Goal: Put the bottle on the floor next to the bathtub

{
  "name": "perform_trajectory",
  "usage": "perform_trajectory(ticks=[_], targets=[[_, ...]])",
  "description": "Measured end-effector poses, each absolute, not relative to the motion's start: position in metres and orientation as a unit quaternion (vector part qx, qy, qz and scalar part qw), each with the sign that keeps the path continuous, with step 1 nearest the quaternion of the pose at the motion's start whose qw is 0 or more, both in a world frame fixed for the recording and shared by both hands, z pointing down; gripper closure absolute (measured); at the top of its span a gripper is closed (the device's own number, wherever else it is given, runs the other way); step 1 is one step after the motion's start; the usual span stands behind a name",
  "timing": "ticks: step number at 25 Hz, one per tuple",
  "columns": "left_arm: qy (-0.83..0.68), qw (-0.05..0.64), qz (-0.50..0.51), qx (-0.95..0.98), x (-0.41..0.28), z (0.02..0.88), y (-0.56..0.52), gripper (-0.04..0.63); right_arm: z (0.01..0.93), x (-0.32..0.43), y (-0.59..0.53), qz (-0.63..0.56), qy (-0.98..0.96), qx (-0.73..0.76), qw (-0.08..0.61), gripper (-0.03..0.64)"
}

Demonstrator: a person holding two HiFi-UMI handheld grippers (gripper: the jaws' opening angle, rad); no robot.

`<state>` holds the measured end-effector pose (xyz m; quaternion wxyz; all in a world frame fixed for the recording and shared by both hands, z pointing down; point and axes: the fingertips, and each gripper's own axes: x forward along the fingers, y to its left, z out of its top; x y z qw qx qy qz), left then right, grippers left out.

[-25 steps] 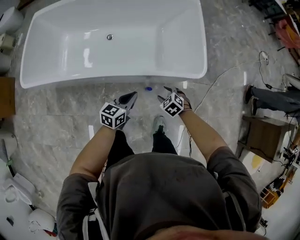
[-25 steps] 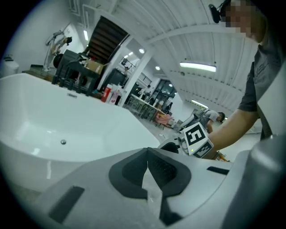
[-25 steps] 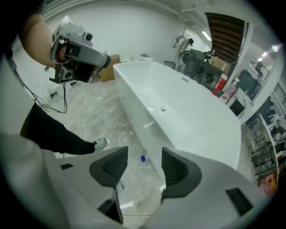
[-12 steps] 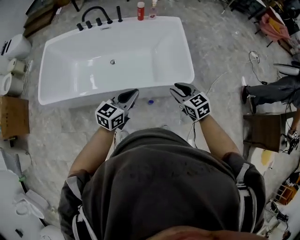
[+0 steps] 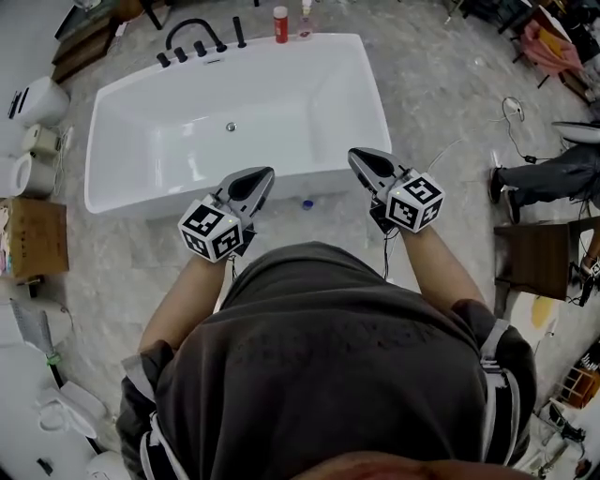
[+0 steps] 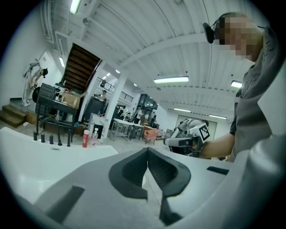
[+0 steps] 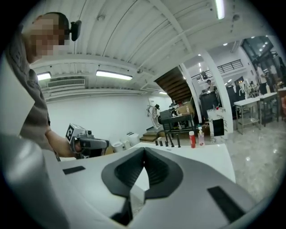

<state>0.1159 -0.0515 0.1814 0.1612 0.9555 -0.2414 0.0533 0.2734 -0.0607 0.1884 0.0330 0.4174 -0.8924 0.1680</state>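
The bottle (image 5: 307, 203) stands on the marble floor close against the near side of the white bathtub (image 5: 375, 103); from above only its small blue cap shows. My left gripper (image 5: 266, 173) hangs above the tub's near rim, left of the bottle, with its jaws shut and nothing in them. On the bottle's right, my right gripper (image 5: 355, 154) is held at about the same height, also shut and empty. Each gripper view looks level across the tub: left gripper (image 6: 147, 150), right gripper (image 7: 144, 150). The bottle is hidden in both.
A red bottle (image 5: 280, 23), a clear pump bottle (image 5: 307, 17) and black taps (image 5: 192, 37) sit at the tub's far end. A cardboard box (image 5: 33, 239) lies left; a brown stool (image 5: 539, 262), a cable (image 5: 450, 150) and a person's legs (image 5: 544, 178) lie right.
The view has risen and both grippers have lifted up and apart, away from the bottle on the floor. The right gripper's jaws have gone from open to shut.
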Motion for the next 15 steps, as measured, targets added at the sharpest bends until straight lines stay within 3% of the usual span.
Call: perform_trajectory(ticks=[15], targets=[[-0.247,0.165,0.045,0.954,0.1197,0.1834,-0.0537,0.589,0.1920,0.2745,-0.0560,0.178,-0.894,0.409,0.046,0.625]])
